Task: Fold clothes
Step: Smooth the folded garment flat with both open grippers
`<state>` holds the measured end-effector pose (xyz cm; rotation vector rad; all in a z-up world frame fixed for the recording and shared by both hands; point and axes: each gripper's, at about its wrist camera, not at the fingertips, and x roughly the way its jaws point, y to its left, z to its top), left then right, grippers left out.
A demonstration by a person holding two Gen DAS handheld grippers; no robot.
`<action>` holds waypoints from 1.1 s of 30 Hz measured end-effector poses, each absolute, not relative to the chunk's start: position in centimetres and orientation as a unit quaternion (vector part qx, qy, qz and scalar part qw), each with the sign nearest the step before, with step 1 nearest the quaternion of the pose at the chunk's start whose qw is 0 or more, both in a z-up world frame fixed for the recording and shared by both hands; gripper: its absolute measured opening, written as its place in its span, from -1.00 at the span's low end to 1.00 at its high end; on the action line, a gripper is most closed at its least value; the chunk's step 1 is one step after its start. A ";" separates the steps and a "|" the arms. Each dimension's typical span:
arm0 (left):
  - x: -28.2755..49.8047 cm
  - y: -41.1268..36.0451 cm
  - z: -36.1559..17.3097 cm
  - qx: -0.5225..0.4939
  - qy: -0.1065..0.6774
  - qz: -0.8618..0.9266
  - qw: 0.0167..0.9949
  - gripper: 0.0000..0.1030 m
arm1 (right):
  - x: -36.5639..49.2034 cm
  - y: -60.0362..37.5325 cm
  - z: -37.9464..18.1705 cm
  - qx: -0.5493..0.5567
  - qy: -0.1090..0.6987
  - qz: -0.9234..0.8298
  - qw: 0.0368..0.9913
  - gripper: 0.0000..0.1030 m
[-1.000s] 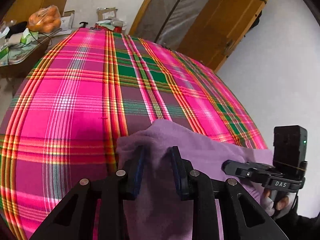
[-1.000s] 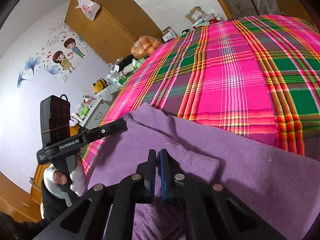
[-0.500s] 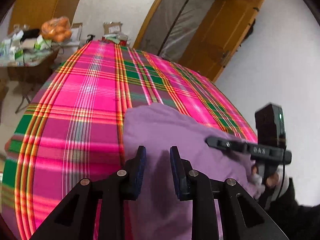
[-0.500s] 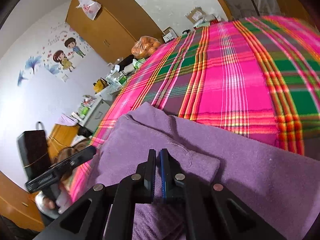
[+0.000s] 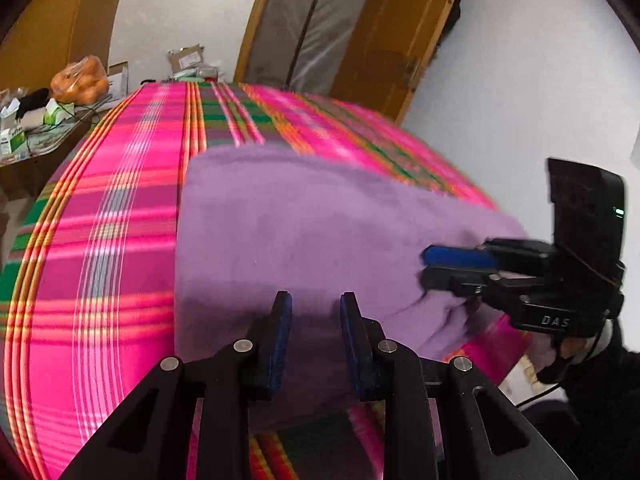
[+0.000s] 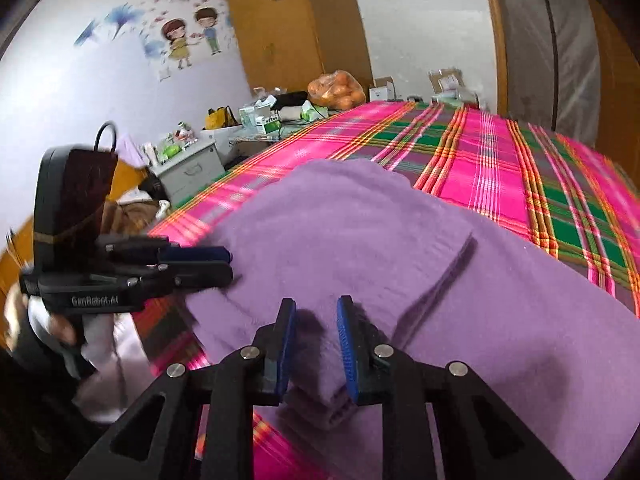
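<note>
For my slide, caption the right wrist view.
Right tool opening over a folded purple garment on a pink plaid bedspread, left tool alongside.

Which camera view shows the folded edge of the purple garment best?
The right wrist view shows it best: the purple garment lies sharp there, and the folded edge runs as a dark line across it. In the left wrist view the garment is blurred, a smooth flat sheet with no such edge visible.
</note>
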<state>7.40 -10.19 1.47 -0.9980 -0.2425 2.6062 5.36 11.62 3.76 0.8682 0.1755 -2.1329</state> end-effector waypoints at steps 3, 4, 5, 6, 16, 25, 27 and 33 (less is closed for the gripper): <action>8.2 -9.7 1.2 -0.344 -0.062 0.923 0.163 -0.50 | 6.5 11.1 3.5 0.321 0.104 -0.854 0.395 -0.58; 8.4 -9.6 1.3 -0.342 -0.058 0.924 0.160 -0.50 | 6.7 10.9 3.4 0.318 0.111 -0.856 0.392 -0.58; 8.6 -9.5 1.3 -0.342 -0.056 0.924 0.159 -0.50 | 6.8 10.7 3.4 0.314 0.119 -0.858 0.389 -0.58; 8.8 -9.4 1.3 -0.342 -0.053 0.925 0.159 -0.50 | 6.9 10.6 3.4 0.311 0.126 -0.860 0.386 -0.58; 10.9 -10.0 1.0 -0.327 -0.055 0.929 0.164 -0.50 | 7.6 12.5 3.4 0.301 0.106 -0.859 0.401 -0.56; 6.6 -8.5 4.5 -0.308 -0.056 0.935 0.168 -0.48 | 4.5 13.8 5.0 0.331 0.018 -0.859 0.391 -0.54; 5.1 -8.0 5.1 -0.307 -0.059 0.935 0.168 -0.44 | 3.7 13.6 4.5 0.346 0.014 -0.856 0.383 -0.54; 1.4 -6.5 2.6 -0.366 -0.047 0.916 0.160 -0.43 | 1.9 16.3 3.4 0.375 -0.034 -0.851 0.365 -0.54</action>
